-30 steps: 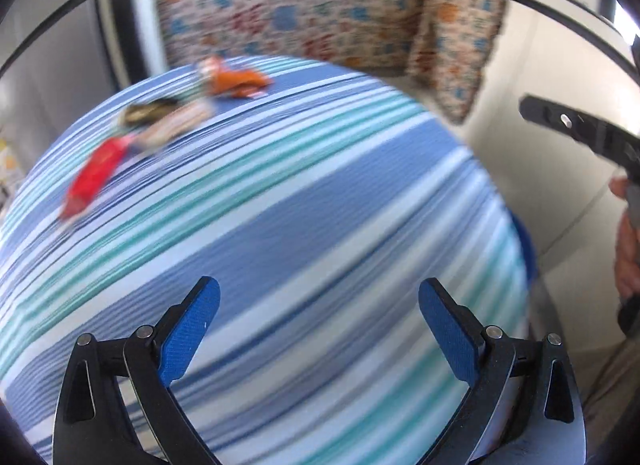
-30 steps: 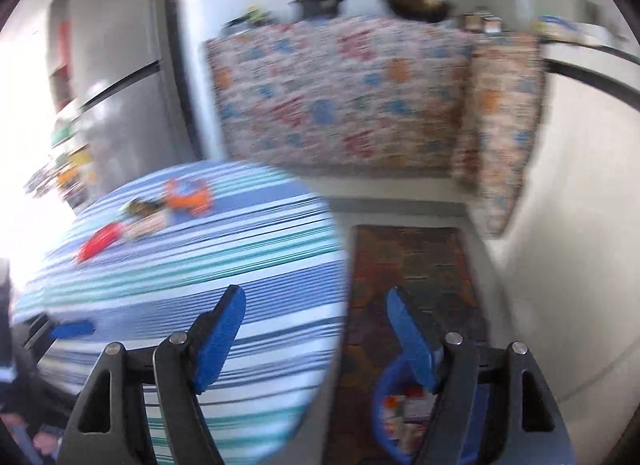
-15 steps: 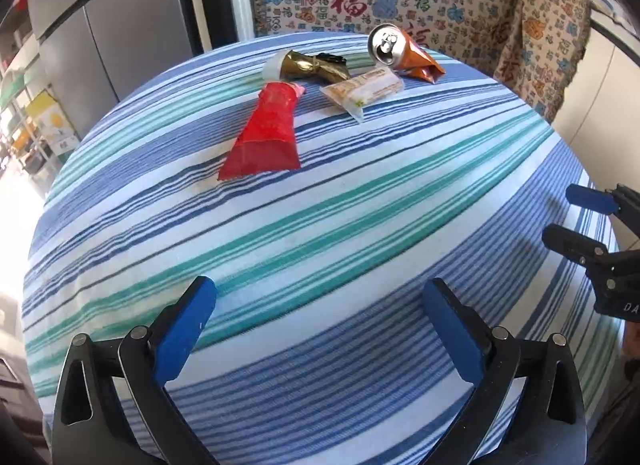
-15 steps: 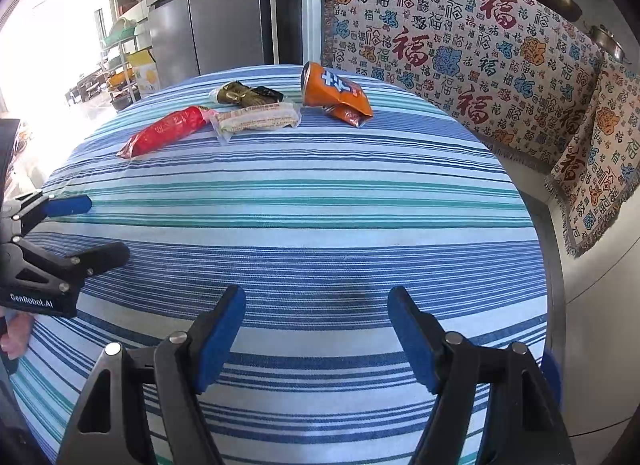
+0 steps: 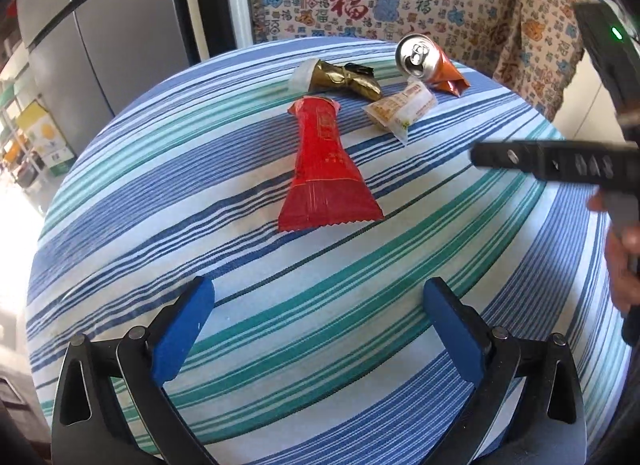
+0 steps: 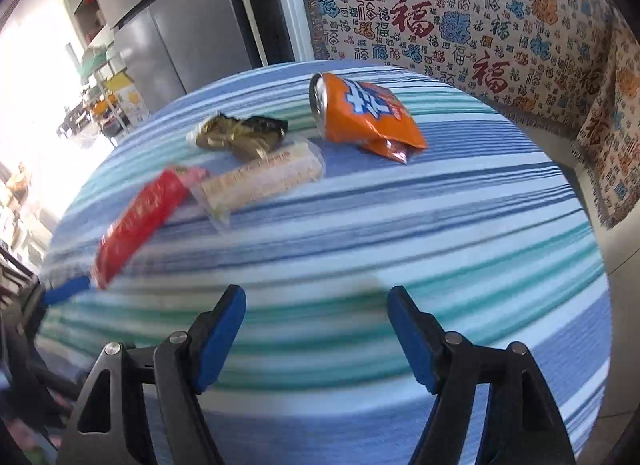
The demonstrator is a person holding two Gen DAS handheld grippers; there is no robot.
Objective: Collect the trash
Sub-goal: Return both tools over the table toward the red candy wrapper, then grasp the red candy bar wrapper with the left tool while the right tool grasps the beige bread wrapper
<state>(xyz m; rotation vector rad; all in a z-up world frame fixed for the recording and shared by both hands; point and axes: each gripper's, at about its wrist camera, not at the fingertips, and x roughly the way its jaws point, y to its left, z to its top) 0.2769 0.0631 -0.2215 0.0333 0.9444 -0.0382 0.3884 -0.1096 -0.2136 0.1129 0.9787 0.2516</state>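
Both wrist views angled down, close over striped table point(image 5: 360, 305); shared: trash cluster at far edge.

Strong daylight floods in from the left, and the left edge of both views blows out to white. The striped cloth point(image 5: 320, 265) on the counter is bright and evenly lit, with only thin shadows under the red wrapper point(image 5: 324, 169) and the can point(image 5: 424, 61). The left wrist view is crisp. The right wrist view is smeared by motion: the stripes streak and the red wrapper point(image 6: 140, 221) blurs. Fisheye bending curves the counter and fridge point(image 5: 100, 45), and the corners go black.
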